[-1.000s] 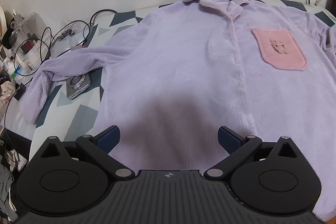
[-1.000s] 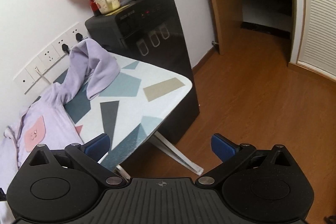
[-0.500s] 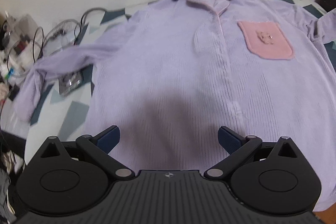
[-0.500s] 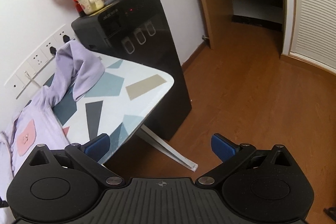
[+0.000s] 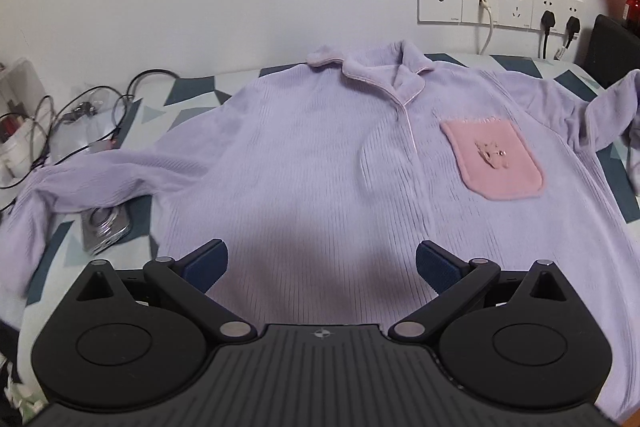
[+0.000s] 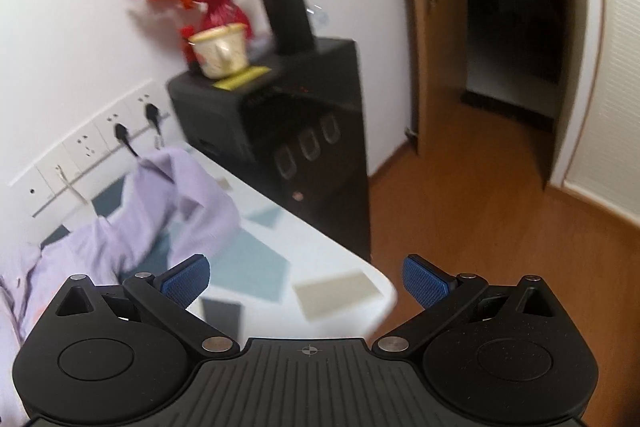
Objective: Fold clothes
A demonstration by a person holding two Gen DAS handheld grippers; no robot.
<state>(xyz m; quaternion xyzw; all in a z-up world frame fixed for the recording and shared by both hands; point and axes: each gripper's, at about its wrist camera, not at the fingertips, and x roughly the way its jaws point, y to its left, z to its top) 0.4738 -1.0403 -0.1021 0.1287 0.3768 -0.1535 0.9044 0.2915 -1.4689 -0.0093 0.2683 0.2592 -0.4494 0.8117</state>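
Note:
A lilac pyjama shirt (image 5: 312, 163) with a pink chest pocket (image 5: 496, 159) lies front up and spread flat on the patterned table (image 5: 192, 87). Its collar points to the wall and one sleeve (image 5: 100, 179) trails off to the left. My left gripper (image 5: 320, 263) hovers open over the shirt's lower hem, nothing between its fingers. In the right wrist view the other sleeve (image 6: 176, 211) lies bunched on the table's right end (image 6: 320, 267). Above that end my right gripper (image 6: 306, 281) is open and holds nothing.
A silver phone (image 5: 105, 227) lies half under the left sleeve, with cables (image 5: 80, 115) and a clear box (image 5: 18, 119) behind it. Wall sockets (image 5: 496, 3) sit above the table. A black dispenser (image 6: 288, 143) carrying a flask, cup and orange flowers stands at the right end; beyond are wooden floor (image 6: 500, 227) and a doorway.
The left gripper has drawn back and levelled, so more of the wall and the whole shirt show. The right gripper has swung up and left toward the table end, blurring the view.

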